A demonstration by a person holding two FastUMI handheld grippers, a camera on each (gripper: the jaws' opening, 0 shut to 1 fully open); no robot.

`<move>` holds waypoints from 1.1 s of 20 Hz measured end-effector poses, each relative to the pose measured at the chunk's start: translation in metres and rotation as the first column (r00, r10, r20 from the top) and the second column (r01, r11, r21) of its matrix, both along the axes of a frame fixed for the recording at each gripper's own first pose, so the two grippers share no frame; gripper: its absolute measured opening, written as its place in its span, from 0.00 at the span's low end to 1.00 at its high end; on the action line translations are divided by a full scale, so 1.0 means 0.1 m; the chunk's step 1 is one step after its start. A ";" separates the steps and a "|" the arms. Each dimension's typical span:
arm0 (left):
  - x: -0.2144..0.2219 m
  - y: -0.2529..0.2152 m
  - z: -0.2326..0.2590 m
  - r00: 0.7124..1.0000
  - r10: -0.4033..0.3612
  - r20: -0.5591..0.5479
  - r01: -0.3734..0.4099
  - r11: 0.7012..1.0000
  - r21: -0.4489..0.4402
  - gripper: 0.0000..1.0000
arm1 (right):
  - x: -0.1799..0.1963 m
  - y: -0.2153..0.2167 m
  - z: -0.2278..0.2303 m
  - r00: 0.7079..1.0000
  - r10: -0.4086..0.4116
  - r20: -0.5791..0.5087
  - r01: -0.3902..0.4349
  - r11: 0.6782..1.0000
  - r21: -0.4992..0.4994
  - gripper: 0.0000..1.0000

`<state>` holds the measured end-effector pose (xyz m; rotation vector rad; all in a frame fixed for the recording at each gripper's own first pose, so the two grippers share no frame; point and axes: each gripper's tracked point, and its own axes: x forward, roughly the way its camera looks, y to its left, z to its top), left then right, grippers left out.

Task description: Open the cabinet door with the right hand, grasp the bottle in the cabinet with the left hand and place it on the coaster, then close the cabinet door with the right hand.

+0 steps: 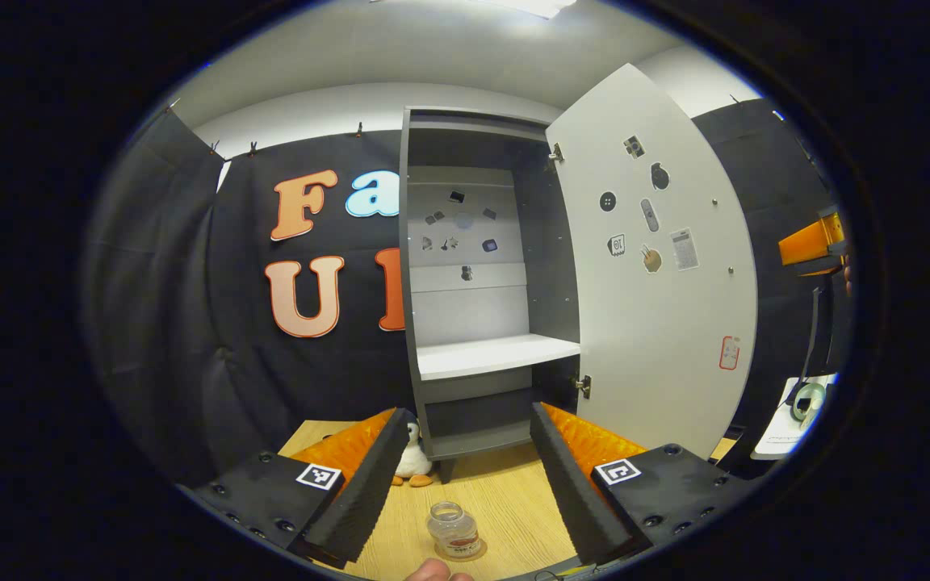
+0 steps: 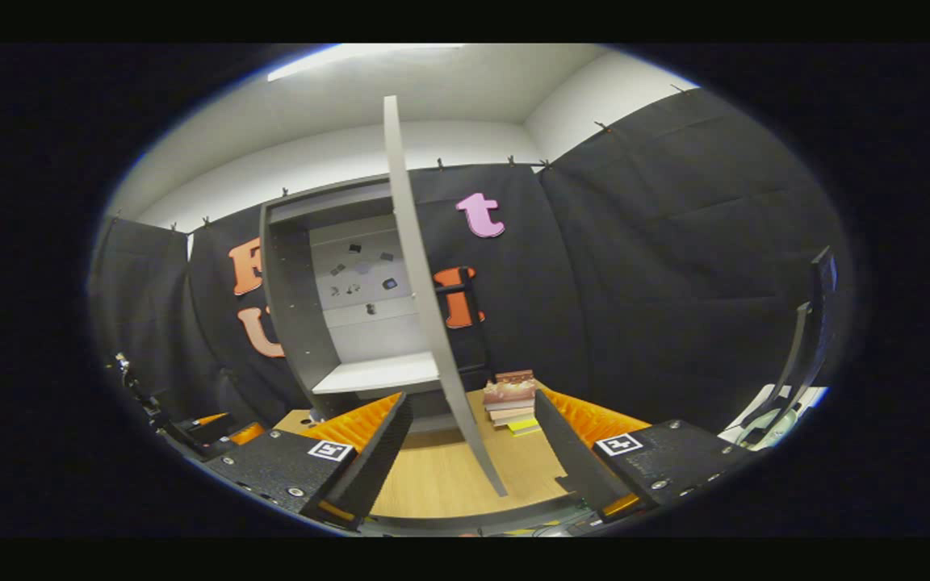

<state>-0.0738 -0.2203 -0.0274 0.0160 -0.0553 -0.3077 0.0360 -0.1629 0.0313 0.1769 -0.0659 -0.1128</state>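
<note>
- Landmark: the tall grey cabinet [image 1: 481, 282] with a white shelf, standing at the back of the light wooden bench [image 1: 505, 500].
- The small clear glass bottle with a dark label [image 1: 452, 529] stands upright in front of the cabinet on the bench. It sits on a thin round tan coaster [image 1: 471, 553] whose edge shows at its base. Judged from this, the placing step is complete.
- The cabinet's white shelf carries nothing visible.
- The left claw [image 1: 465, 476] is open, with the jaws spread wide and nothing between them. It sits above and in front of the bottle, clear of it.
- The flat grey cabinet door [image 2: 433, 323] stands wide open, hinged on the cabinet's right side. In the right gripper view it is seen almost edge-on.
- The right claw [image 2: 469, 452] is open and empty. The door's free lower edge lies between the jaws, but contact with either pad cannot be confirmed.
- Step in hand, as judged: closing the door with the right claw.
- Procedure: bring one finger flat against the door's outer face near the free edge, away from the hinges.
- Push in a smooth arc toward the cabinet front, following the hinge swing. Do not force it straight.
- Hold the left claw and the bottle out of the door's sweep.
- The stack of flat books [image 2: 511, 401] to the right of the cabinet lies behind the door, so it is unlikely to obstruct closing.
</note>
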 end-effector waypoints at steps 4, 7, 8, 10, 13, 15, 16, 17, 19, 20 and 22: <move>0.02 0.12 0.07 1.000 0.024 0.007 -0.024 0.999 0.030 0.96 | 0.19 -0.36 0.09 1.000 -0.019 0.014 0.020 1.000 -0.011 0.94; 0.05 0.21 0.10 0.999 0.048 0.014 -0.049 0.998 0.047 0.96 | 0.34 -0.41 0.09 1.000 0.005 0.013 -0.005 1.000 -0.010 0.94; 0.06 0.23 0.11 0.998 0.057 0.013 -0.058 0.997 0.051 0.98 | 0.38 -0.43 0.07 1.000 0.011 0.010 -0.011 1.000 -0.007 0.94; 0.08 0.28 0.11 0.997 0.072 0.005 -0.072 0.996 0.053 0.98 | 0.45 -0.45 0.08 1.000 0.026 0.014 -0.026 1.000 0.003 0.94; 0.12 0.34 0.06 0.995 0.097 -0.018 -0.095 0.993 0.066 0.98 | 0.54 -0.45 0.07 0.999 0.044 0.012 -0.044 0.999 0.001 0.94; 0.16 0.35 0.04 0.994 0.104 -0.026 -0.102 0.992 0.067 0.99 | 0.59 -0.42 0.07 0.998 0.059 0.010 -0.059 0.998 -0.003 0.94; 0.18 0.35 0.02 0.994 0.105 -0.031 -0.103 0.992 0.070 0.98 | 0.62 -0.40 0.06 0.998 0.067 0.009 -0.067 0.998 -0.005 0.94; 0.21 0.36 0.01 0.994 0.105 -0.035 -0.102 0.992 0.073 0.98 | 0.65 -0.38 0.06 0.998 0.070 0.009 -0.070 0.998 -0.009 0.94; 0.28 0.36 -0.01 0.994 0.099 -0.047 -0.095 0.992 0.078 0.98 | 0.67 -0.39 0.06 0.999 0.050 0.008 -0.050 0.998 -0.036 0.93; 0.31 0.38 -0.01 0.994 0.097 -0.046 -0.093 0.993 0.076 0.98 | 0.66 -0.37 0.08 0.999 0.049 0.015 -0.048 0.998 -0.048 0.93; 0.37 0.44 0.03 0.994 0.100 -0.039 -0.097 0.993 0.072 0.98 | 0.65 -0.28 0.07 0.999 0.049 0.014 -0.048 0.997 -0.057 0.93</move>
